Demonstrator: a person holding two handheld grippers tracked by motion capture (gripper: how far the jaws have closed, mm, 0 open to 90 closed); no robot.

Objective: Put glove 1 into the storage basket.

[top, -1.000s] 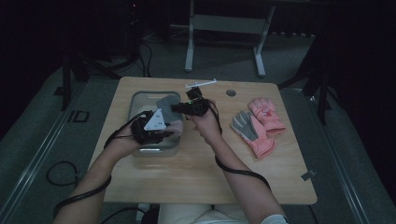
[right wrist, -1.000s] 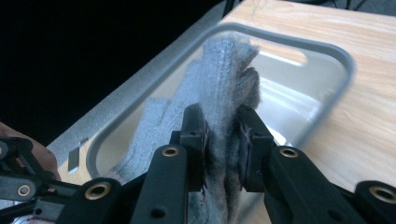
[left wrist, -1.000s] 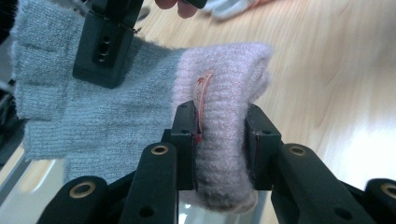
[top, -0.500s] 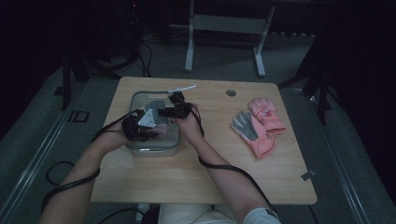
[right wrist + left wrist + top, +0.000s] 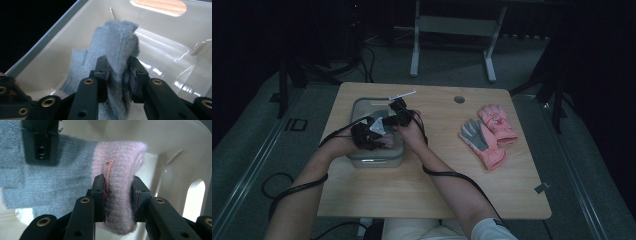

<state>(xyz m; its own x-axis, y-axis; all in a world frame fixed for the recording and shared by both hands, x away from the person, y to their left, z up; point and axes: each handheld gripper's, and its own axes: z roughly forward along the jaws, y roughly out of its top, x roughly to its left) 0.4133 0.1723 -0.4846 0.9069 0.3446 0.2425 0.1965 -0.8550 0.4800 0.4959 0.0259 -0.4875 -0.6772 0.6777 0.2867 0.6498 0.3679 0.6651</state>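
Both grippers reach down into the clear plastic bin [image 5: 362, 161] on the wooden table [image 5: 422, 190]. The left gripper [image 5: 117, 195] pinches the pink cuff of a knitted glove [image 5: 50, 182] — its jaws nearly together, with the wool and a small label squeezed between the pads. The right gripper [image 5: 117, 72] grips the grey end of the same glove; its jaws have just eased slightly apart, with fabric between them. A pair of pink-and-grey gloves [image 5: 489, 135] lies well apart, on the table's right side.
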